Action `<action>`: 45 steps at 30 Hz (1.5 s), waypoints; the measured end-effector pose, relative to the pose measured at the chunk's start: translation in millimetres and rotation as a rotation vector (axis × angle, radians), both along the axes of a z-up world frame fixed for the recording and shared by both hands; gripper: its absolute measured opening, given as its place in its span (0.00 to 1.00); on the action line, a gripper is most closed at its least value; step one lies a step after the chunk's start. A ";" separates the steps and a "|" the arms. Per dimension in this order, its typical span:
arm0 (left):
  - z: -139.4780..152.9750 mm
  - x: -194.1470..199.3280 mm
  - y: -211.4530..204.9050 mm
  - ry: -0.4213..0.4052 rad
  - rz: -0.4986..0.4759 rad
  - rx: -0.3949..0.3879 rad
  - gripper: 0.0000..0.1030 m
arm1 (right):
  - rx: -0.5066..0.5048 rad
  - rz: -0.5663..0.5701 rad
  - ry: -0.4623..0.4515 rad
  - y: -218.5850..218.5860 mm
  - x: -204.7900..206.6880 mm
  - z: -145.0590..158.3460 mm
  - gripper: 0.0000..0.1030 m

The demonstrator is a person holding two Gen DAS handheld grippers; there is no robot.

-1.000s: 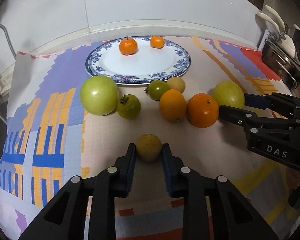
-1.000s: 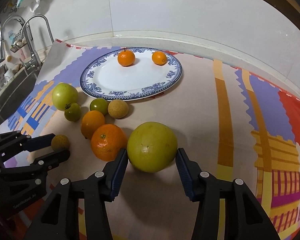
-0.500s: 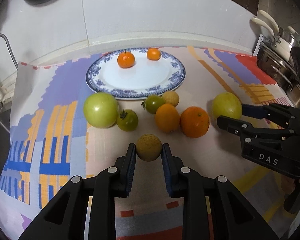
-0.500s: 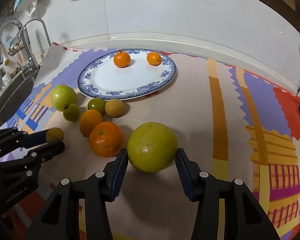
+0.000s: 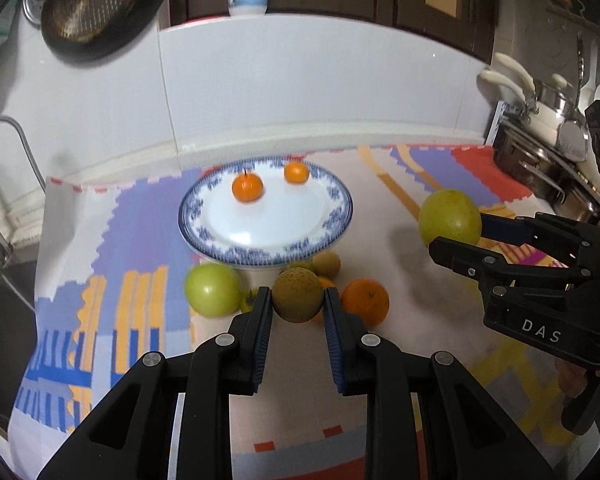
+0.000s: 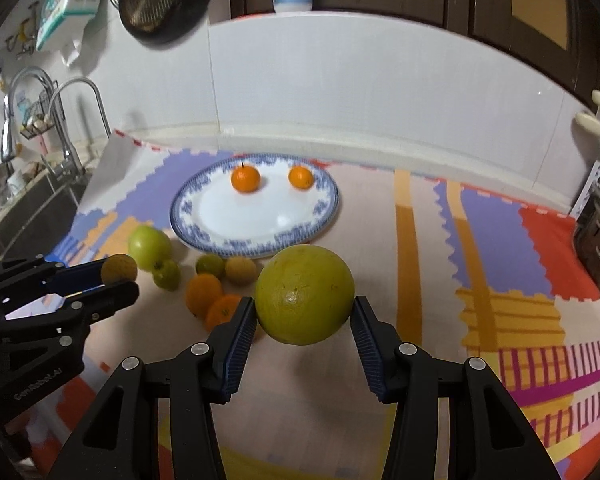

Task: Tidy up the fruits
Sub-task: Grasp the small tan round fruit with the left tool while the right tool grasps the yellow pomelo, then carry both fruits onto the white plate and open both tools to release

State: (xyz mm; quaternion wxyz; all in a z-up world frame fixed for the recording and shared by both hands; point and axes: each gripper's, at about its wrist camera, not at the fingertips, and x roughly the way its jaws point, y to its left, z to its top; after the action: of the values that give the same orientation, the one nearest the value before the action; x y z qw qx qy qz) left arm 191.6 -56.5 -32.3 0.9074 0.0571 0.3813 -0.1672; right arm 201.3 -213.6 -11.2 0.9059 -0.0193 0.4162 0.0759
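Observation:
My left gripper point(image 5: 297, 312) is shut on a small brownish-yellow fruit point(image 5: 297, 294) and holds it above the mat; the same gripper and fruit point(image 6: 119, 268) show at the left of the right wrist view. My right gripper point(image 6: 304, 322) is shut on a large yellow-green citrus point(image 6: 305, 293), lifted off the mat; that citrus also shows in the left wrist view point(image 5: 450, 218). A blue-patterned white plate point(image 5: 332, 216) holds two small oranges point(image 5: 247, 187) point(image 5: 296, 172). On the mat before it lie a green apple point(image 5: 212, 289), an orange point(image 5: 365, 301) and other small fruits.
A colourful mat point(image 6: 480, 248) covers the counter. A sink with taps point(image 6: 40, 184) is at the left. Pots and a rack point(image 5: 548, 152) stand at the right. A white tiled wall point(image 6: 340, 92) runs behind the plate.
Both grippers have risen with their fruits off the mat; the views now look from higher and farther back, showing the wall and cabinets.

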 end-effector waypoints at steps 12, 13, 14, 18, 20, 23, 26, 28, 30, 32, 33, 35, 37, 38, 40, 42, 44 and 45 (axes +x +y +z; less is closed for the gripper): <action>21.0 32.5 9.8 -0.065 0.002 0.008 0.25 | 0.042 0.034 -0.054 15.0 22.8 19.3 0.48; 21.7 35.4 10.6 -0.066 0.002 0.009 0.25 | 0.043 0.036 -0.055 16.6 25.5 19.5 0.48; 22.3 38.1 11.5 -0.067 0.003 0.011 0.25 | 0.043 0.041 -0.056 19.0 29.6 19.6 0.48; 24.3 52.7 14.0 -0.076 0.006 0.017 0.25 | 0.044 0.056 -0.057 25.1 42.1 19.7 0.48; 23.9 60.8 14.9 -0.076 0.007 0.019 0.25 | 0.047 0.064 -0.058 27.3 49.3 19.7 0.48; 22.0 70.1 15.0 -0.073 0.007 0.020 0.25 | 0.045 0.075 -0.058 30.4 59.8 19.1 0.48; 19.0 82.7 15.2 -0.067 0.008 0.023 0.25 | 0.044 0.086 -0.052 32.7 71.2 16.8 0.48; 15.2 93.6 15.6 -0.059 0.009 0.028 0.25 | 0.043 0.094 -0.045 34.1 79.9 13.4 0.48; 12.0 101.6 16.0 -0.053 0.013 0.033 0.25 | 0.045 0.101 -0.035 35.1 87.1 9.3 0.48; 7.9 110.7 16.9 -0.043 0.014 0.037 0.25 | 0.046 0.107 -0.023 36.5 96.8 3.7 0.48; 5.5 115.4 16.9 -0.037 0.015 0.039 0.25 | 0.044 0.109 -0.018 37.4 100.7 1.6 0.48; 0.5 124.6 17.2 -0.019 0.008 0.038 0.25 | 0.045 0.114 -0.006 38.4 110.1 -4.2 0.48; -5.4 133.6 17.3 -0.002 0.006 0.043 0.25 | 0.047 0.118 0.004 40.3 117.0 -8.6 0.48; -7.7 137.0 17.5 0.006 0.005 0.043 0.25 | 0.049 0.121 0.011 41.7 121.1 -11.8 0.48; -13.8 146.1 18.7 0.026 0.004 0.041 0.25 | 0.049 0.124 0.022 44.0 126.5 -16.3 0.48; -19.0 153.0 18.9 0.041 0.005 0.043 0.25 | 0.050 0.127 0.033 46.0 132.3 -20.9 0.48; -24.6 160.4 19.2 0.056 0.006 0.050 0.25 | 0.054 0.127 0.047 48.3 138.4 -25.8 0.48; -27.1 163.8 19.3 0.064 0.005 0.053 0.25 | 0.054 0.128 0.053 49.1 140.6 -27.8 0.48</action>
State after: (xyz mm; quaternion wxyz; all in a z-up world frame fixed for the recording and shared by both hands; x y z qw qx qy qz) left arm 355.4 -37.2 -59.4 0.8933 0.0747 0.4147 -0.1563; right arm 341.9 -164.5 -39.0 0.8879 -0.0196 0.4360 0.1454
